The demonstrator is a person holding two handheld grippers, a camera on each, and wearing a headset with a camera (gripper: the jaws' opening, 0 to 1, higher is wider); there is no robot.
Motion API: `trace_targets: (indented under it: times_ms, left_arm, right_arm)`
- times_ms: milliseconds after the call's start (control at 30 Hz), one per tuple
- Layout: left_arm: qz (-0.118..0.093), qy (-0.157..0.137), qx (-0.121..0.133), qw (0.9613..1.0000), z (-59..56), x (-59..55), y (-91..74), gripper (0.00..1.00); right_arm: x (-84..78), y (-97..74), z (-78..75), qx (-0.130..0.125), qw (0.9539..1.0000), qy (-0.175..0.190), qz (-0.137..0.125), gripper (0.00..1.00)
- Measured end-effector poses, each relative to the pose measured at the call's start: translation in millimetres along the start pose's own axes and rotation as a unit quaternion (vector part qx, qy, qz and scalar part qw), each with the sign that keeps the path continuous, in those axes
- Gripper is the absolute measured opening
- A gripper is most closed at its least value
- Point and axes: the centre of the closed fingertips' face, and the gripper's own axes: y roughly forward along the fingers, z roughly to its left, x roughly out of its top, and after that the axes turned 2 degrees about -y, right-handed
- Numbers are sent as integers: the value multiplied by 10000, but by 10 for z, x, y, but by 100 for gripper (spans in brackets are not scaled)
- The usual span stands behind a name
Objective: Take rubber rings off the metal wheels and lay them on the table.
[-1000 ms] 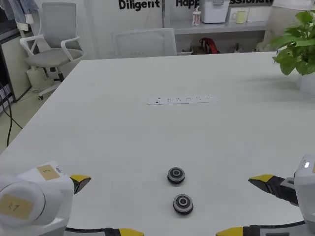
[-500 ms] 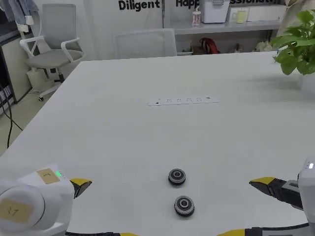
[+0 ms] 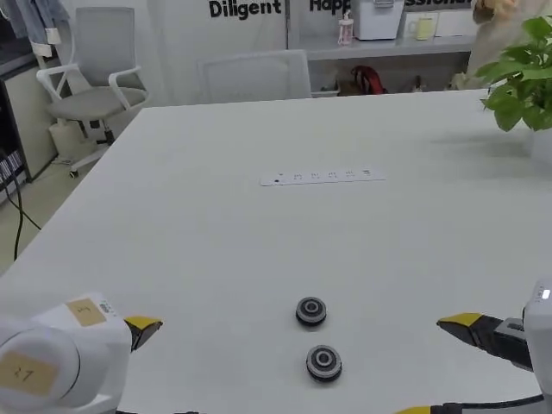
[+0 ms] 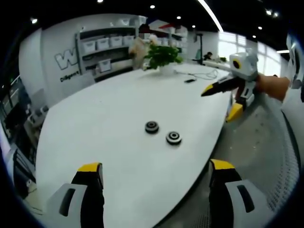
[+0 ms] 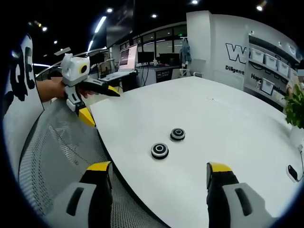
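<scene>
While the far wheel [image 3: 310, 311] and near wheel [image 3: 323, 363] sit on the table [image 3: 216, 224], we hold the left gripper [image 4: 156, 166] and right gripper [image 5: 159, 166] spread and empty.
A power strip [image 3: 322, 177] lies farther off, a plant [image 3: 520, 79] at far right. Each wheel wears a dark rubber ring [image 3: 310, 365]; both lie between the grippers, well apart from each.

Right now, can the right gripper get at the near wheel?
Probably yes. The right gripper is open and faces the near wheel, with bare table between them. The far wheel sits apart from it, and the left gripper is off on the other side.
</scene>
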Motion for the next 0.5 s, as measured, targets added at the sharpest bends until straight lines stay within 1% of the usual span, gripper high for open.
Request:
trace_targets:
  times_ms: [500]
  left_arm:
    - [49,11,-52,10000,-15,-12,15,93]
  right_arm:
    - [-20,10,11,49,9999,-87,77,78]
